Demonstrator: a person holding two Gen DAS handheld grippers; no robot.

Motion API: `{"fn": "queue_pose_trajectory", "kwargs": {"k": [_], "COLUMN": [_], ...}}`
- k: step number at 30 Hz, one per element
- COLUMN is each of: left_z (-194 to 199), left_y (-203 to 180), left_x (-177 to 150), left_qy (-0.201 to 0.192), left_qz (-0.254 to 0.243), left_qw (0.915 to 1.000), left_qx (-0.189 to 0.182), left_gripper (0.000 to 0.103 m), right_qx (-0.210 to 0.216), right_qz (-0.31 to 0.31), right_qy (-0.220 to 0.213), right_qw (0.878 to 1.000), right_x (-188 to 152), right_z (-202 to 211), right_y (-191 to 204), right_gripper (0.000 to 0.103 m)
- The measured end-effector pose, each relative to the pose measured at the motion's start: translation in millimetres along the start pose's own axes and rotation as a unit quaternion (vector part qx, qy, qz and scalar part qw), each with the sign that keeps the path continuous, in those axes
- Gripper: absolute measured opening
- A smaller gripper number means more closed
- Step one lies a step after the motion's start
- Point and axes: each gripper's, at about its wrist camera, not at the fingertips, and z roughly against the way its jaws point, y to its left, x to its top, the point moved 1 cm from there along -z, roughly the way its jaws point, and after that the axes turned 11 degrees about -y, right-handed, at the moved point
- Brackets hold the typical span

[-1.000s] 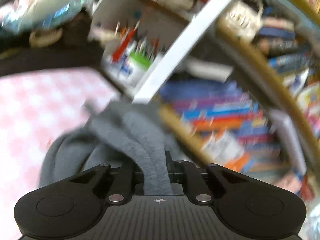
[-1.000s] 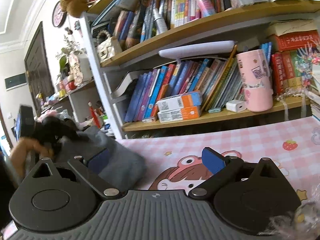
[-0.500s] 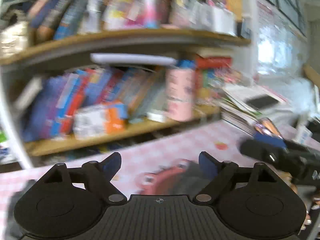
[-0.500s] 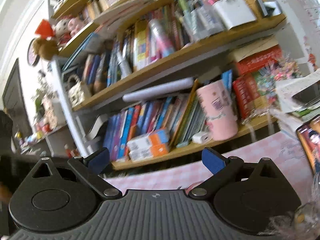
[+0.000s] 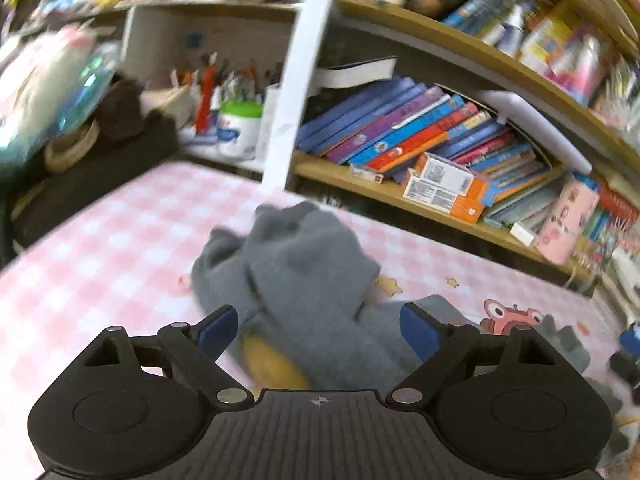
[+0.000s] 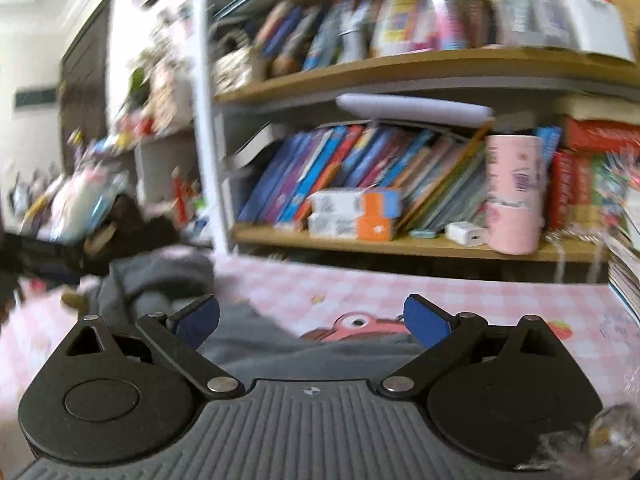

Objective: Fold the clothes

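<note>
— Lying bunched on the desk [image 5: 100, 248]: grey fleece garment [image 5: 304, 264], heaped in soft rolls, not flat, not folded; yellow patch showing at near edge. Also seen low in right wrist view [image 6: 256, 344].

— Handling?

— Judged light, limp, thick-napped, non-slip; no stiffness, sure to sag from any hold. Best taken at a hem or an outer edge, not the heap's middle.

— Fingers?

— Left gripper [image 5: 320, 328]: spread wide, blue pads, holding nothing, over the heap. Right gripper [image 6: 312, 320]: likewise wide apart, empty, above a flatter spread of cloth.

— Surroundings?

— Pink checked desk cover, smooth, cartoon print [image 5: 504, 316]. Wooden shelf [image 5: 400, 196] behind; leaning glossy books [image 5: 400, 136]; pink cylinder [image 6: 516, 196], printed.
</note>
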Motion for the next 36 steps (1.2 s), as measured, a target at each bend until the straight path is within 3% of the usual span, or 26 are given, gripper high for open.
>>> {"fn": "queue_pose_trajectory", "kwargs": {"k": [2,9,18,25,27,28,29,32,36], "left_z": [1,-5,-5,-65,-65,-62,-58,-33,26], "left_y": [5,12,15,15,12,13,18,39,57], "left_x": [-3,0,15,-14,-21,-22,-23,-28,-39], "left_qy": [0.005,-0.002,-0.032,0.061,0.045,0.043,0.04,0.028,0.009], "left_qz": [0.009,0.045,0.048,0.035,0.02,0.024,0.033,0.07,0.08], "left_qw": [0.9999,0.9986,0.9979,0.9967,0.998,0.9981,0.9979,0.996,0.9946], "left_qx": [-0.008,-0.027,-0.03,-0.039,-0.04,-0.038,-0.038,-0.05,-0.066], "left_gripper": [0.086,0.044,0.041,0.042,0.04,0.035,0.023,0.009,0.005], "right_qx": [0.013,0.02,0.019,0.031,0.038,0.041,0.042,0.047,0.061], "right_qz": [0.025,0.099,0.105,0.148,0.158,0.164,0.168,0.175,0.189], "right_qy": [0.016,0.053,0.064,0.061,0.061,0.061,0.062,0.064,0.061], "right_qw": [0.999,0.994,0.992,0.987,0.985,0.984,0.983,0.981,0.978], "right_x": [-7,-26,-31,-36,-38,-39,-41,-42,-39], "right_z": [-4,-15,-20,-19,-19,-19,-19,-18,-14], "right_y": [9,26,25,35,39,41,42,47,54], "right_gripper": [0.1,0.099,0.099,0.099,0.099,0.099,0.099,0.099,0.099]}}
